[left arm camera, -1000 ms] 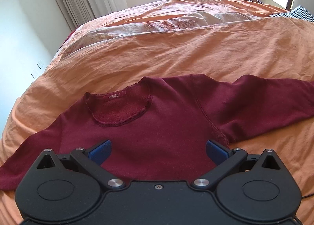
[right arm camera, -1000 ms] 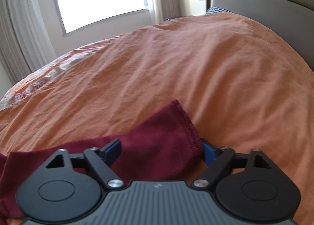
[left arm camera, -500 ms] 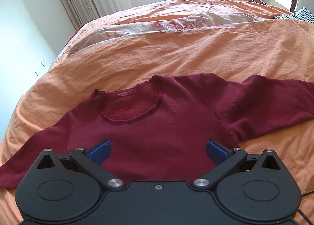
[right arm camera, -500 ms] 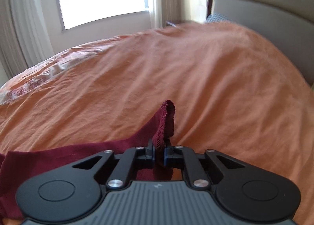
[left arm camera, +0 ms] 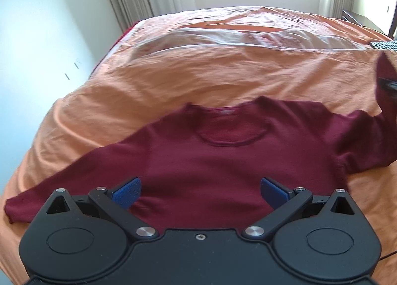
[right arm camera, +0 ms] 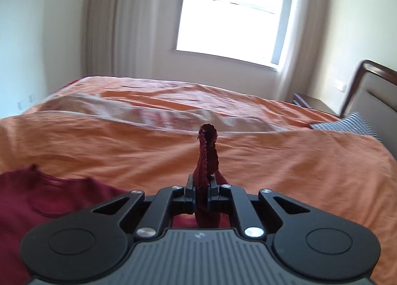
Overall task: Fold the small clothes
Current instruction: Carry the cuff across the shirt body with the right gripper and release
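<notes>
A dark red sweater (left arm camera: 223,160) lies front up on the orange bed cover, neckline away from me. Its left sleeve (left arm camera: 62,185) stretches flat toward the bed's left edge. My left gripper (left arm camera: 199,192) hovers open above the sweater's lower body, blue pads (left arm camera: 126,192) wide apart with nothing between them. My right gripper (right arm camera: 202,185) is shut on the cuff of the right sleeve (right arm camera: 207,151), which stands up out of the jaws. In the left wrist view that sleeve (left arm camera: 382,111) rises off the bed at the right edge. The sweater's body (right arm camera: 49,198) shows at the lower left of the right wrist view.
The orange bed cover (left arm camera: 198,79) spreads all around the sweater, with a white patterned sheet (left arm camera: 248,39) folded back further up. A checked pillow (right arm camera: 347,123) and a padded headboard (right arm camera: 372,93) stand at the right. Curtains and a window (right arm camera: 235,12) lie beyond the bed.
My right gripper closed on the right sleeve's cuff, then lifted it off the bed and swung toward the sweater's body. The left gripper stayed open and drifted a little.
</notes>
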